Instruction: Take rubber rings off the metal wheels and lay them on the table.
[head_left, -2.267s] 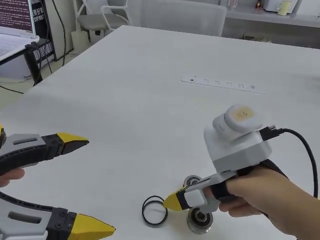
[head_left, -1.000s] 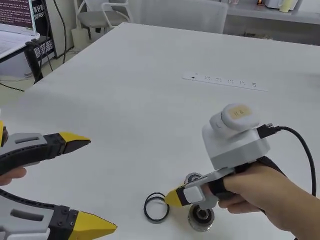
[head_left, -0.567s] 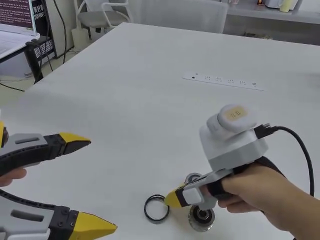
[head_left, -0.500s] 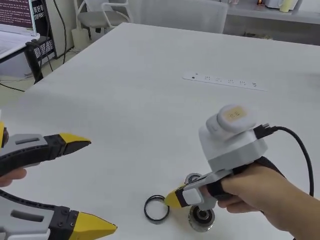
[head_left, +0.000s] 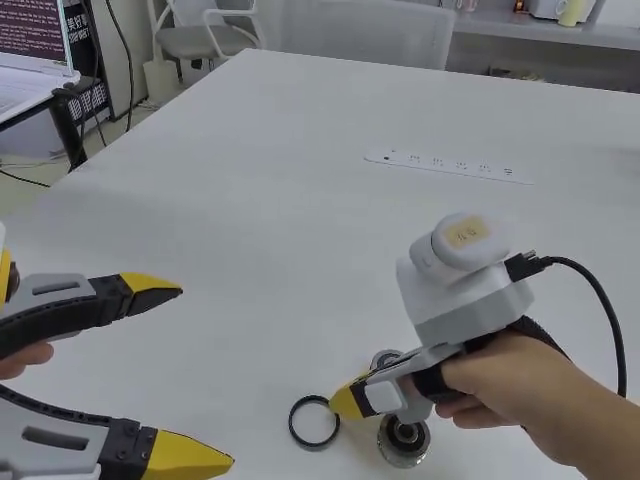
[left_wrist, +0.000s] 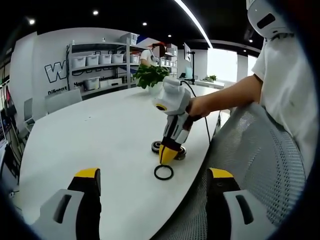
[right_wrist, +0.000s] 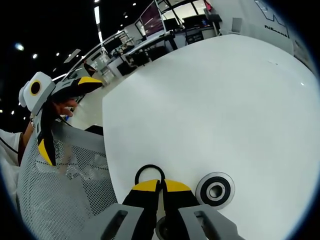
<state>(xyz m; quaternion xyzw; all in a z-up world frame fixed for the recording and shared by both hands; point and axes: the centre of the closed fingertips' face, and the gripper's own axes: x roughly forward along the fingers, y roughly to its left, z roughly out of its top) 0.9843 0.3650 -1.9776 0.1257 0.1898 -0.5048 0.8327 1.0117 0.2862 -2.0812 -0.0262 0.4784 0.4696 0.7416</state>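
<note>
Rubber ring (head_left: 314, 422) now lies flat, untwisted — right hand-held gripper (head_left: 342, 400) pressed closed, empty; left hand-held gripper (head_left: 192, 376) gapes wide.

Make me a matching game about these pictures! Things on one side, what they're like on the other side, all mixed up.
Things:
1. rubber ring
2. left tongs
3. right tongs
4. power strip

What they're like:
A. closed
B. long, white, far back
C. black, lying flat
D. wide open

Pairs: 1-C, 2-D, 3-A, 4-B
</note>
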